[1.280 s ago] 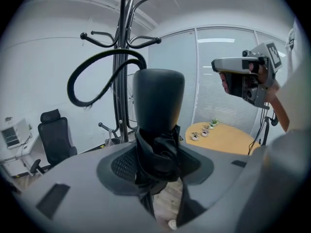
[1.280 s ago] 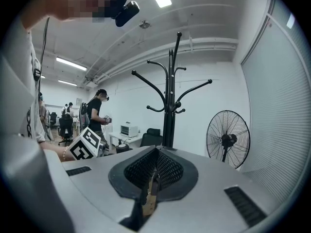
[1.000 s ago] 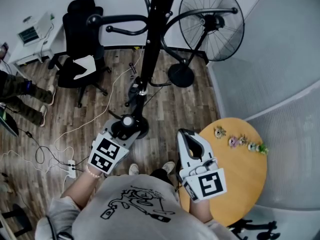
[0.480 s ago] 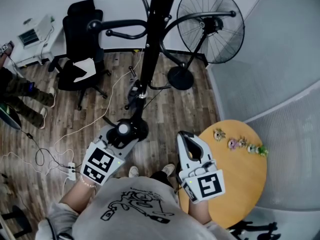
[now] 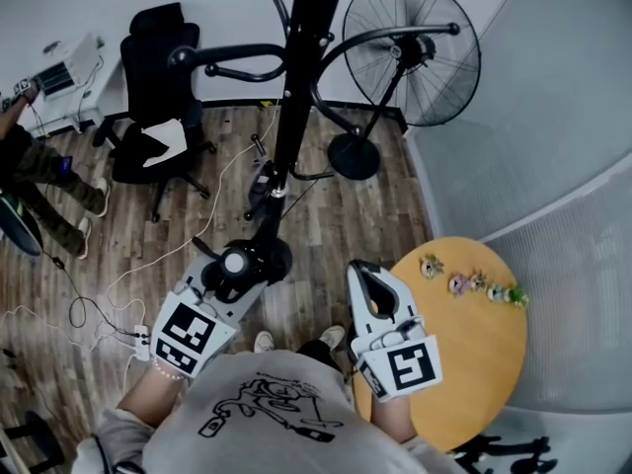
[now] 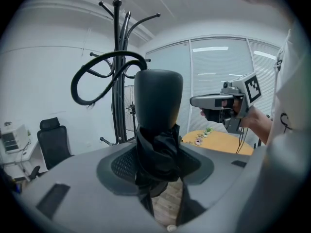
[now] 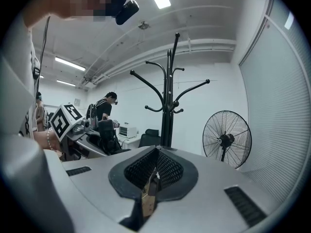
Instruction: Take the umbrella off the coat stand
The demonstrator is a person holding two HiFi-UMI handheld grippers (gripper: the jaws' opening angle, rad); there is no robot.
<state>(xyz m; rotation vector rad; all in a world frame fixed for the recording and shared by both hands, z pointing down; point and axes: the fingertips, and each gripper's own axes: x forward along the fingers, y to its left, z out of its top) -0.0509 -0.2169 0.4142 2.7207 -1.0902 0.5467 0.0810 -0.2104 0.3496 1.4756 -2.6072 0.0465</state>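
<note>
Left gripper (image 5: pixel 233 269) pulled back, clamped on umbrella (image 6: pixel 158 101), canopy mostly hidden

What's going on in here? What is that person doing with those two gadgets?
A person holds a hand-held gripper in each hand, next to a black coat stand. The left gripper is clamped on a folded black umbrella, held upright near the stand's hooks. Whether it is fully clear of them is hard to tell. The right gripper is shut and empty, off to the side.
</note>
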